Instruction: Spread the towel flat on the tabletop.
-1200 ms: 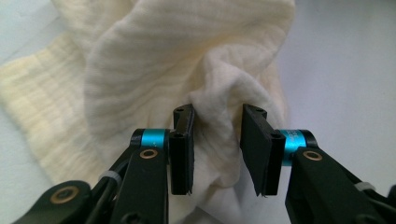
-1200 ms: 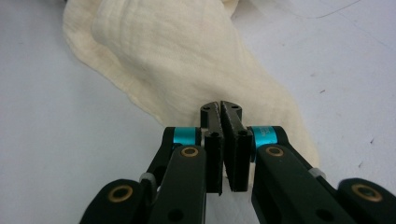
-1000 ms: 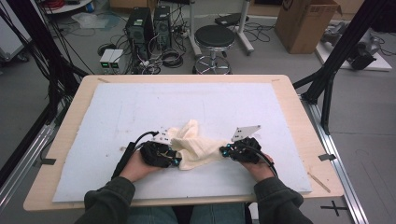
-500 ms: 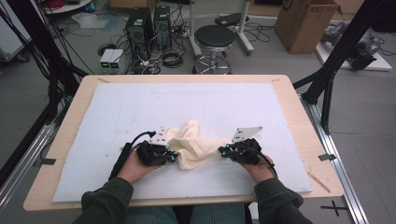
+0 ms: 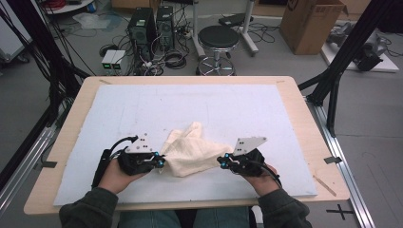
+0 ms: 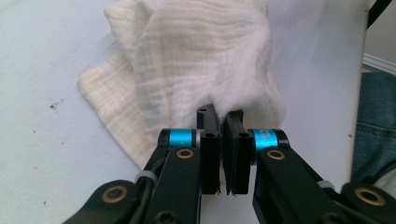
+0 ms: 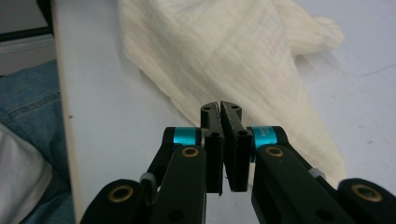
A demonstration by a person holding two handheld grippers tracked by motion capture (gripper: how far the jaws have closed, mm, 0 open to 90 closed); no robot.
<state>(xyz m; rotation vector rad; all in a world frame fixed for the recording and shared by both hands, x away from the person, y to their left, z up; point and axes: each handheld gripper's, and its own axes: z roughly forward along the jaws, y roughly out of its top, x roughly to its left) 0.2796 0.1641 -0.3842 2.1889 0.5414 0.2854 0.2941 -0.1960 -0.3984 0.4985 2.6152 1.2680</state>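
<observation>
Both forearms enter from the near edge. The left gripper [image 5: 159, 163] and right gripper [image 5: 222, 160] point inward toward each other, jaws of both closed.

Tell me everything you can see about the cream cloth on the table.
The cream cloth is a thin, crinkled gauze-like fabric, bunched and partly folded, with one corner pointing away from the person. It lies on the pale blue mat near the front edge. The left tool pinches its left edge, and the right tool is shut on its right corner.
</observation>
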